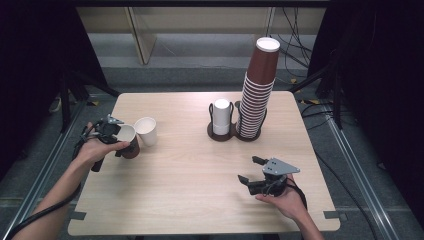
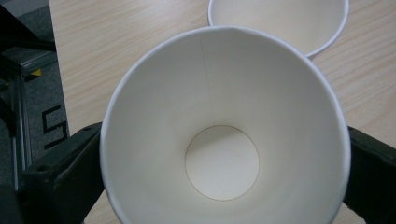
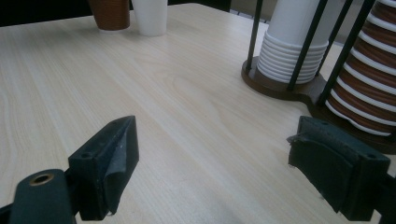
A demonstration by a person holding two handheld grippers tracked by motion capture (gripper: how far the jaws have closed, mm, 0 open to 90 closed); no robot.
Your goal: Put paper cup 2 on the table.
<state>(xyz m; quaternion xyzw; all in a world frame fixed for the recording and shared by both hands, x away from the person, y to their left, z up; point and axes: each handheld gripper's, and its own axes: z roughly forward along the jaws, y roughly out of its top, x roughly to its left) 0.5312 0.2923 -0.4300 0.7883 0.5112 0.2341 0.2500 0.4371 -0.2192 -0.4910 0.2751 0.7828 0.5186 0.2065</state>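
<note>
At far left of the light wooden bench (image 1: 200, 200), left tool (image 1: 111, 131) clenched on a brown paper cup with white inside (image 1: 128, 140), mouth tilted up toward the camera. Just right of that cup, touching or nearly so, a white paper cup (image 1: 146, 130), upright. Farther right, well apart, a short white cup stack (image 1: 221, 116) and tall brown cup stack (image 1: 259, 95) in a dark wire holder (image 1: 236, 135). Right tool (image 1: 253, 171) released, empty, near front edge; open bench between.
</note>
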